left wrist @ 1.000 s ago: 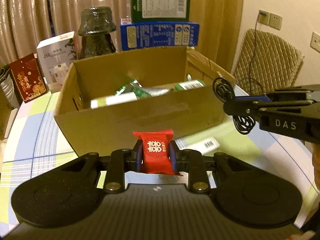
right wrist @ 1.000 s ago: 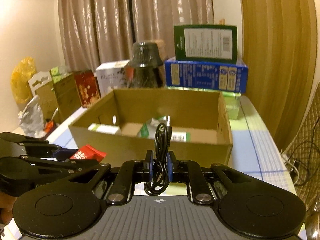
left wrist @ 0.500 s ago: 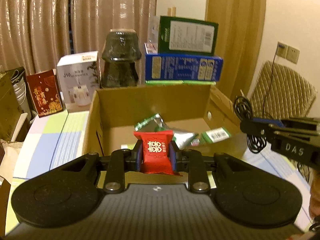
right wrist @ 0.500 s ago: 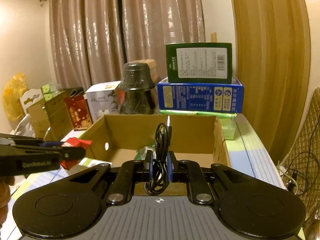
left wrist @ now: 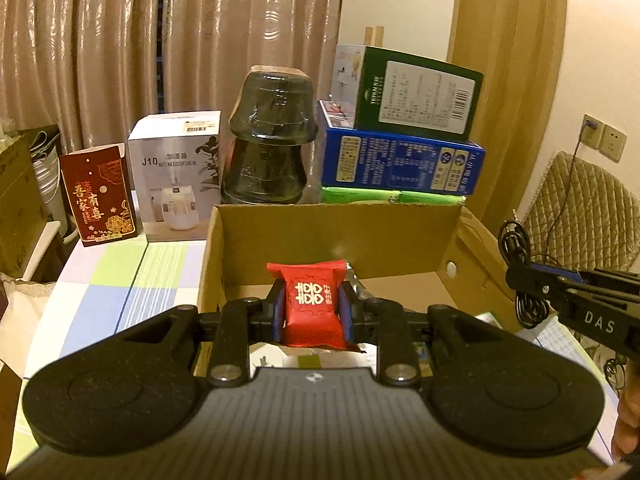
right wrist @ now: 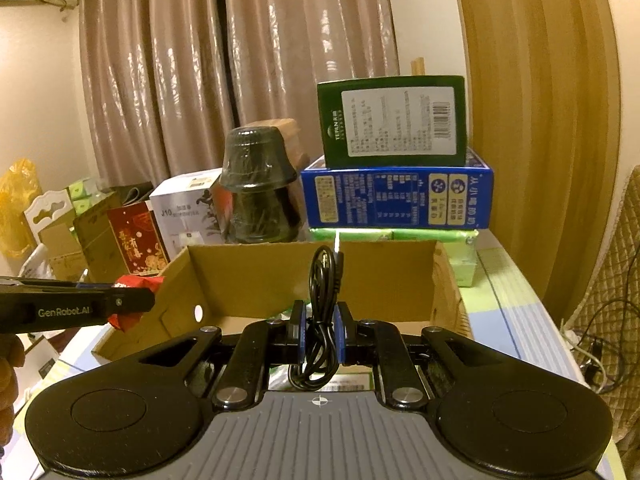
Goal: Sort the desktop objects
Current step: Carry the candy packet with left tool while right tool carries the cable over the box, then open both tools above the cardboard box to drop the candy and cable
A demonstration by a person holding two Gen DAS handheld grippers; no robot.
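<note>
Curtained room, checked tablecloth [left wrist: 120,280] under an open carton [left wrist: 336,232].

Left gripper [left wrist: 312,312] tilted down toward carton interior, jaws clenched on red packet [left wrist: 310,308]; packet upright between pads, above carton's near part. In right wrist view, left gripper [right wrist: 132,300] enters from left edge at carton's left wall, packet [right wrist: 134,282] sticking out past its tip.

Right gripper [right wrist: 320,336] also angled down over carton's near edge, jaws clamped on coiled black cable [right wrist: 322,312]; plug end standing up above pads, loop hanging below. In left wrist view, right gripper [left wrist: 516,276] comes in from right, cable [left wrist: 516,240] at carton's right wall.

Grippers well apart, one per side of carton. Carton top open, walls upright, round hole in each side wall, some items on its floor, mostly hidden. Tight behind far wall: dark stacked pots [left wrist: 268,140], blue box [left wrist: 400,160] with green box [left wrist: 416,92] on top. Bare cloth left of carton.

Readable: "J10 HUMIDIFIER" on white box [left wrist: 176,176]; "DAS" on right gripper; "GenRobot.AI" on left gripper; Chinese characters on red card [left wrist: 100,196]; white double-happiness mark on packet.
</note>
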